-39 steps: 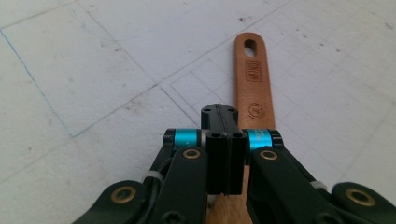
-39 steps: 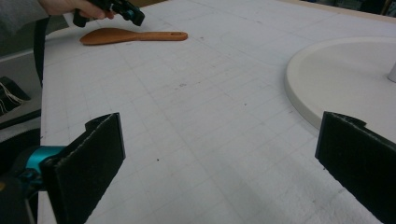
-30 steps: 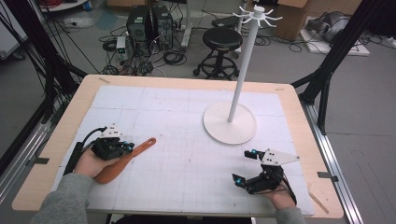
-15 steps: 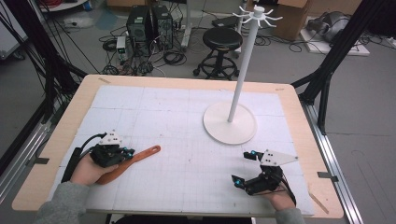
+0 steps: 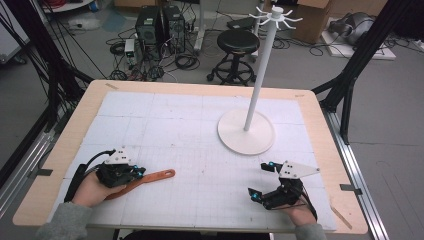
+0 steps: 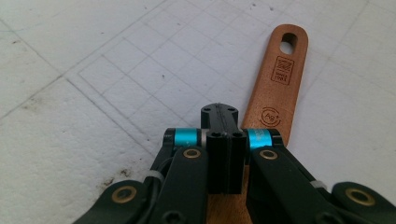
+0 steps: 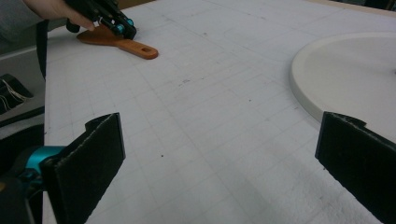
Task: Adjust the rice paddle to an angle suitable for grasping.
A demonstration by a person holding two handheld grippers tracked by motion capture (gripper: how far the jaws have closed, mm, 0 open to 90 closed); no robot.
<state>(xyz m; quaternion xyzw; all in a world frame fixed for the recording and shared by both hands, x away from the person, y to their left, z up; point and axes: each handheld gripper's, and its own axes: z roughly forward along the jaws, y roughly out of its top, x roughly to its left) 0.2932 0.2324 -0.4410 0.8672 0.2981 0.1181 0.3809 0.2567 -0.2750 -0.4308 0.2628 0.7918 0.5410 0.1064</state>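
The left gripper point(image 5: 131, 172) had its two black jaws pressed tight together over the flat brown wooden spatula point(image 5: 145, 179). They held nothing. The spatula lay flat on the white gridded table point(image 5: 190, 145), near its front left side. The right gripper point(image 5: 260, 181) rested wide open and empty, well apart.

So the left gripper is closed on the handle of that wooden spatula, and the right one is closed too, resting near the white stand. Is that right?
Not quite. The left gripper is closed at the wooden spatula, but the right gripper is open: the right gripper view shows its jaws wide apart with bare table between them, near the white stand.
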